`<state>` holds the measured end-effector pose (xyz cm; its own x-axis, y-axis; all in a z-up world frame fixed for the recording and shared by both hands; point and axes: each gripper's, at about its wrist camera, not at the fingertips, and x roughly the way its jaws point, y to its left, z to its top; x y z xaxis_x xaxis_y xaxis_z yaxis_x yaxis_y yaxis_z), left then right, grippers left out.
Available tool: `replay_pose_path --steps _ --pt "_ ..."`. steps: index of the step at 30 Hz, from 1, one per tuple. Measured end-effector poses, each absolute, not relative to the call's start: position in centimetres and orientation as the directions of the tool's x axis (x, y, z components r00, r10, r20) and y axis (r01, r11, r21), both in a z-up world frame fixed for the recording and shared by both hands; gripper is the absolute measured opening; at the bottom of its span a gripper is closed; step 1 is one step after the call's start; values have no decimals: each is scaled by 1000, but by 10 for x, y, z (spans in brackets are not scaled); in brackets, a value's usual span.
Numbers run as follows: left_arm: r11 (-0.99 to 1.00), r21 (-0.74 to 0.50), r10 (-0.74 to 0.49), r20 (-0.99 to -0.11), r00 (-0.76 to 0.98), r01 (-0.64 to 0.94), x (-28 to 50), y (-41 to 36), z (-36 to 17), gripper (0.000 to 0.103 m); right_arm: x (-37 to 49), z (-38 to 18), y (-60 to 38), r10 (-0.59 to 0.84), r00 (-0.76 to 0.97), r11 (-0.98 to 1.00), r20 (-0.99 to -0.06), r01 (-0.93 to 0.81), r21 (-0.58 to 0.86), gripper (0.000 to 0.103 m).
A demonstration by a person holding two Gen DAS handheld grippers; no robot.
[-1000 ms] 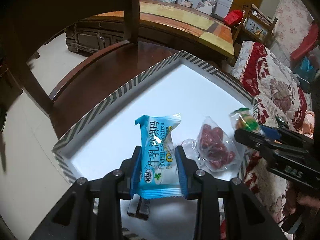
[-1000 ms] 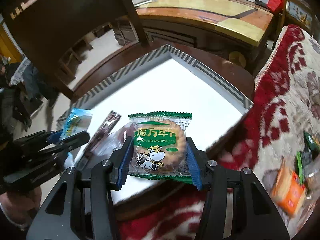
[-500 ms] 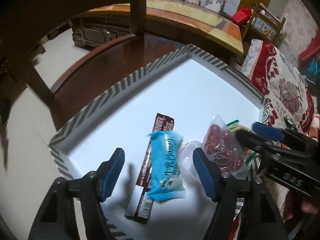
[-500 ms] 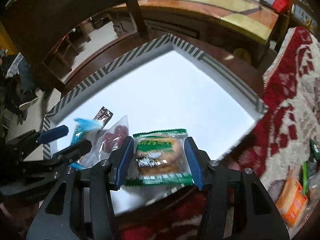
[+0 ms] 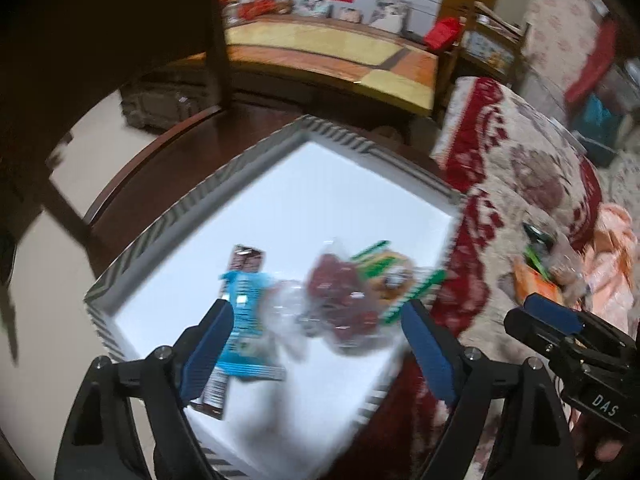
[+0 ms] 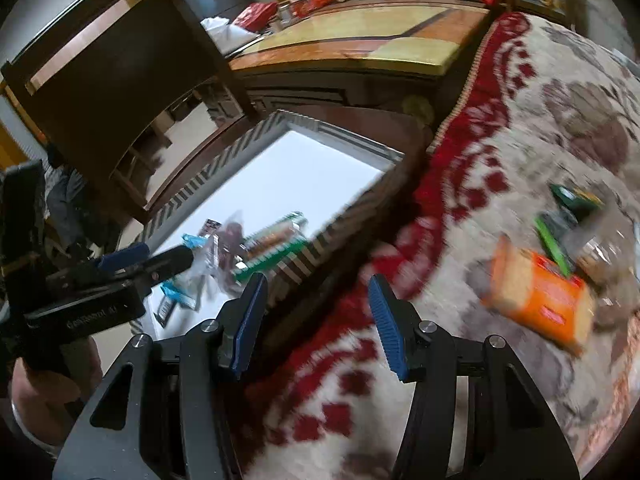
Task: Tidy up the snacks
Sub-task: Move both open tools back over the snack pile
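Note:
A white box with a striped rim holds a blue milk snack pack, a brown bar, a clear bag of red fruit and a green cookie pack. My left gripper is open and empty above the box's near end. My right gripper is open and empty over the red-patterned blanket, right of the box. An orange snack pack and green packs lie on the blanket to its right.
A dark wooden chair stands at the left behind the box. A long yellow-topped table runs across the back. The box sits on a dark round table beside the blanket-covered sofa.
Both grippers have opened and let go: the blue pack and the green cookie pack now lie in the box. The right gripper has swung right over the blanket; the left has pulled back.

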<state>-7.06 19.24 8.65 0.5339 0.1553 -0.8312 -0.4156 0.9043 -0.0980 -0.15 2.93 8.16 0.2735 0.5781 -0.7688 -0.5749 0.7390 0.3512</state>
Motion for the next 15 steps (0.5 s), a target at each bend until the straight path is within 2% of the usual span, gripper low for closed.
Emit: replay_pose_path --steps 15 --pt "965 -122 27 -833 553 -231 -39 96 93 89 -7 65 -101 483 369 853 -794 -402 332 52"
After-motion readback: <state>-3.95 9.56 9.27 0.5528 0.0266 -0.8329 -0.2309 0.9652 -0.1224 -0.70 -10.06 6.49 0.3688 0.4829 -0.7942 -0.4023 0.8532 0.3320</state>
